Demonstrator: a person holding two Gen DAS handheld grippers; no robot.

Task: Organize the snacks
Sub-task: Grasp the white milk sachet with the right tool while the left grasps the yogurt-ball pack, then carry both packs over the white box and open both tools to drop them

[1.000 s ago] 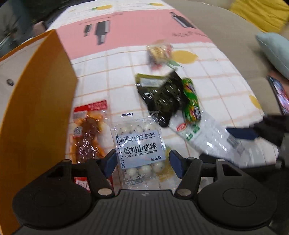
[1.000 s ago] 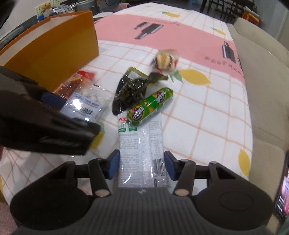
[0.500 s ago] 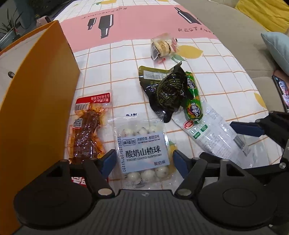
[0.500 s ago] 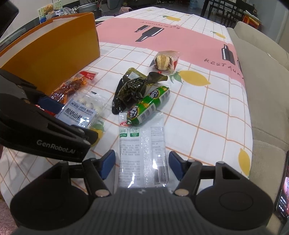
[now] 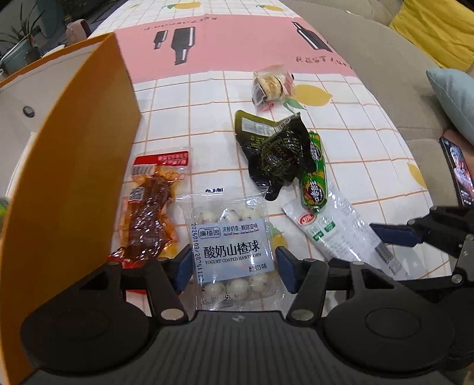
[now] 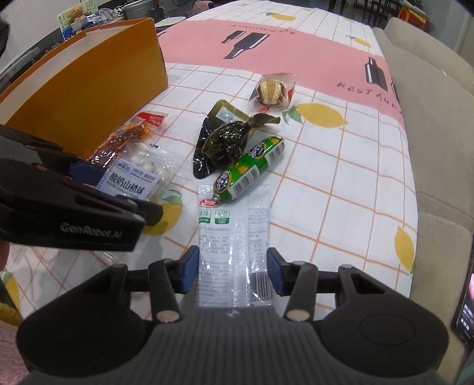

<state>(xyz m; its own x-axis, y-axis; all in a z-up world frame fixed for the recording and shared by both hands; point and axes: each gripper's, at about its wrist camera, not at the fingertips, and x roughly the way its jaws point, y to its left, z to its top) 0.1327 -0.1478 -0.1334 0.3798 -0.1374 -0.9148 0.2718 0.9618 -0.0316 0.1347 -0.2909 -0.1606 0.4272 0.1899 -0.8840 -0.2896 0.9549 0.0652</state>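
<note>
My left gripper (image 5: 232, 271) is open, its fingers either side of a clear pack of yogurt-coated hawthorn balls (image 5: 232, 251) lying on the tablecloth. My right gripper (image 6: 232, 272) is open, its fingers either side of a long white-and-clear packet (image 6: 234, 237). Beyond lie a green sausage (image 6: 251, 168), a dark green wrapped snack (image 6: 225, 142), a clear-wrapped cookie (image 6: 274, 90) and a red-topped dried meat pack (image 5: 151, 204). An orange box (image 5: 68, 165) stands at the left. The right gripper also shows in the left wrist view (image 5: 394, 237).
The table carries a checked cloth with lemons and a pink band (image 6: 296, 50). A beige sofa (image 6: 438, 118) runs along the right edge, with a phone (image 5: 457, 174) on it. A yellow cushion (image 5: 438, 26) lies far right.
Both grippers drew back a little from the snacks and stand steadier; both have opened a little wider. The snacks have not moved.
</note>
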